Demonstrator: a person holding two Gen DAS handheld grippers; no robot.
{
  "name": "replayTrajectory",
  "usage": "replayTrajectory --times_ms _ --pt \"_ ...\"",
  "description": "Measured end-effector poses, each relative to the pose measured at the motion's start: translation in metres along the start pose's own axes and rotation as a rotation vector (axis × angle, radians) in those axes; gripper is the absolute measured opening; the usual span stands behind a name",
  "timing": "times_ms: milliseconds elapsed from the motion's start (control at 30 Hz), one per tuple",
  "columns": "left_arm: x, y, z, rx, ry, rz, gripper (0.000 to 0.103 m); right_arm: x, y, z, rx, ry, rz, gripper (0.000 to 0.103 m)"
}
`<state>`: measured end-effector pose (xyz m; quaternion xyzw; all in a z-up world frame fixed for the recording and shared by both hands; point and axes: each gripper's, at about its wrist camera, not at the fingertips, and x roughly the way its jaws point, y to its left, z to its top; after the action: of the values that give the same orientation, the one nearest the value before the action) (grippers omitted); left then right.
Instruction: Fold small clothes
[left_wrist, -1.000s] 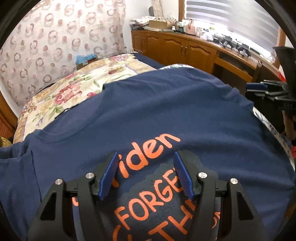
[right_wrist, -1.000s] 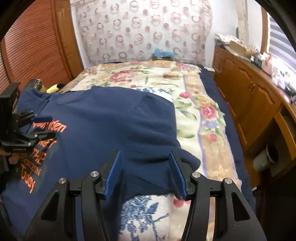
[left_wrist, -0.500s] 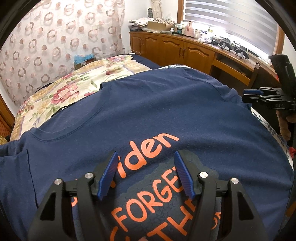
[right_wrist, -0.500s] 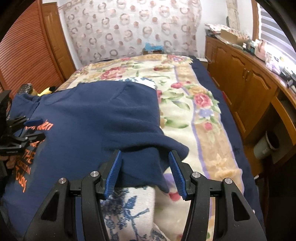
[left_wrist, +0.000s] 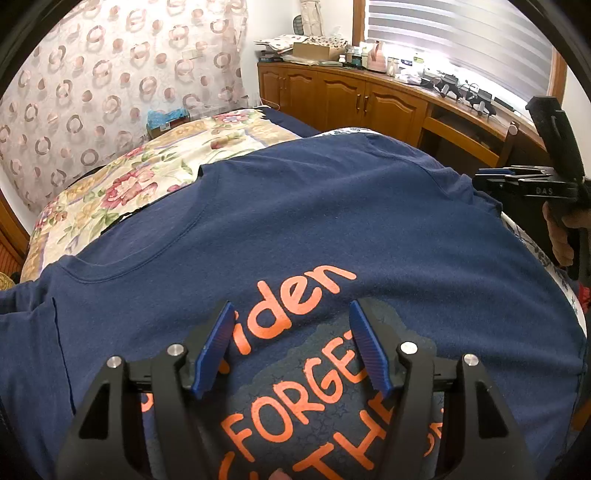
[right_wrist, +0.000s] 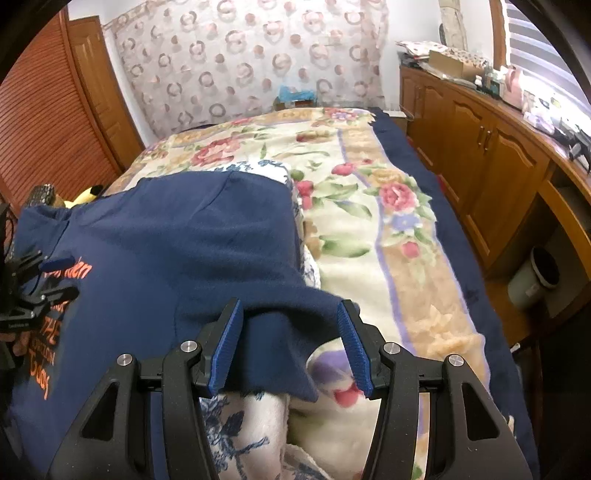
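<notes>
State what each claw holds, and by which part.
Nothing. The left claw is open over the shirt's print; the right claw is open around its sleeve, not closed.

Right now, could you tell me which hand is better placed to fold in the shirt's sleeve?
Right. The right tongs are open around the sleeve of the navy T-shirt, while the left tongs hang open over the chest print.

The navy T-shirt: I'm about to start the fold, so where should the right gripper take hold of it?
Grip the sleeve of the navy T-shirt. It sticks out loose over the floral blanket, right between the open right gripper's fingers. Probably come in low from the shirt's outer side and pinch near the hem.
</notes>
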<state>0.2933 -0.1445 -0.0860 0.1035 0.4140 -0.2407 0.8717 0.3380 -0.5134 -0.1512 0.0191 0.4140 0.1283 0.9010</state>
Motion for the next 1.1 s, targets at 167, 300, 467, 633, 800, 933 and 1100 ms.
replayTrajectory --times_ms 167,300,467,633,800,933,1100 --pt "0.001 -0.001 0.000 -0.006 0.002 0.011 0.069 0.004 -0.003 0.004 0.004 0.010 0.016 0.054" --pt "0.002 -0.002 -0.001 -0.007 0.001 0.010 0.069 0.010 -0.007 0.008 0.000 0.022 0.033 0.054" --pt "0.003 -0.002 -0.002 -0.002 0.002 0.013 0.070 0.016 -0.010 0.010 0.006 0.033 0.088 0.041" --pt "0.003 0.000 -0.002 -0.001 0.003 0.012 0.070 0.016 -0.002 0.011 -0.015 0.037 0.144 0.018" --pt "0.004 0.000 -0.002 -0.006 0.004 0.019 0.073 0.014 0.007 0.012 -0.070 0.025 0.086 0.008" --pt "0.005 0.002 -0.002 -0.019 0.007 0.025 0.077 0.007 0.011 0.012 -0.090 -0.001 0.068 0.005" --pt "0.006 0.003 -0.002 -0.019 0.007 0.026 0.077 -0.013 0.020 0.019 -0.108 -0.067 0.057 0.004"
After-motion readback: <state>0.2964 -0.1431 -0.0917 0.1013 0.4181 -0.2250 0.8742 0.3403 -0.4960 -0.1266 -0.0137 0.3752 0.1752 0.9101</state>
